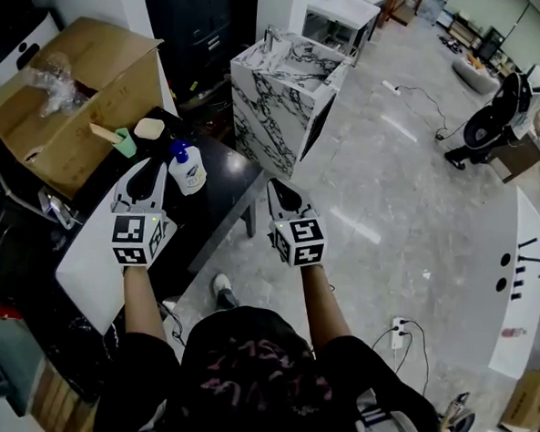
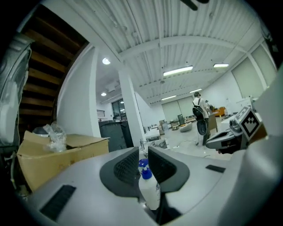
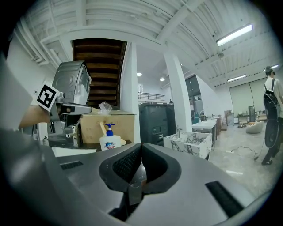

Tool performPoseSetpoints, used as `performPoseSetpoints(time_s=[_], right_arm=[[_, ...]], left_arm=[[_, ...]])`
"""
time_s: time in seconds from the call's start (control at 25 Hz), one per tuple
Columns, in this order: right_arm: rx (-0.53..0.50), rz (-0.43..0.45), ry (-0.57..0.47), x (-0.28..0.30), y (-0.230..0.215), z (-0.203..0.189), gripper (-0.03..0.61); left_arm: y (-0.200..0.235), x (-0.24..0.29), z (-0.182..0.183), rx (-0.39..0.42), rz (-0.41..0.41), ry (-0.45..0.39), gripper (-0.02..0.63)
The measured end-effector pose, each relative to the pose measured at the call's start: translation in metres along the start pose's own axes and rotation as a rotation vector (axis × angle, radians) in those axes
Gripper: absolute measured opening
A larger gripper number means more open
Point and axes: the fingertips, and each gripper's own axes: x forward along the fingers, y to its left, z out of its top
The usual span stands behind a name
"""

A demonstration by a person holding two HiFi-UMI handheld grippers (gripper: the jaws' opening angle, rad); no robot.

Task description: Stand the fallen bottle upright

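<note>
Grey polished floor (image 1: 408, 201) fills most of the big open room in front of you, and a black surface (image 1: 222, 176) runs along your left side. At its far corner stands a white block with dark marble veining (image 1: 277, 101), with a basin sunk into its top. On the surface sits a cardboard box (image 1: 76, 107), flaps open, with a crumpled clear plastic bag (image 1: 55, 79) lying on it. Beside the box is a small green holder (image 1: 124, 142) with a pale stick leaning out of it.

Your left gripper (image 2: 142, 150) hangs over the surface with its jaws a narrow gap apart. Nothing is pressed between the pads, and the gap frames the bottle beyond it. Your right gripper (image 3: 140, 145) is out over the floor, clear of the surface, its jaws closed tip to tip on nothing.

The bottle (image 1: 190, 171) stands upright on the black surface, just beside the tip of your left gripper. It is white with a blue pump head. Its front label carries a blue and red mark, but the writing is too small to read.
</note>
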Motion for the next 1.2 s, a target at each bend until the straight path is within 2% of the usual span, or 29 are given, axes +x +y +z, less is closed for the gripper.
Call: performPoseSetpoints(time_s=[0.32,0.64,1.2], right_arm=[[-0.029,0.001,-0.039,-0.036,0.013,0.012,0.014],[-0.052,0.005,-0.038,-0.069,0.028,0.007,0.014],[-0.058,0.0,-0.045,-0.08,0.042,0.005,0.012]], left_arm=[[-0.014,-0.044,-0.023,-0.105,0.045,0.035,0.047],[-0.042,-0.083,-0.048,-0.167,0.05,0.059,0.02],[-0.053,-0.109,-0.057,-0.203,0.055,0.06,0.017]])
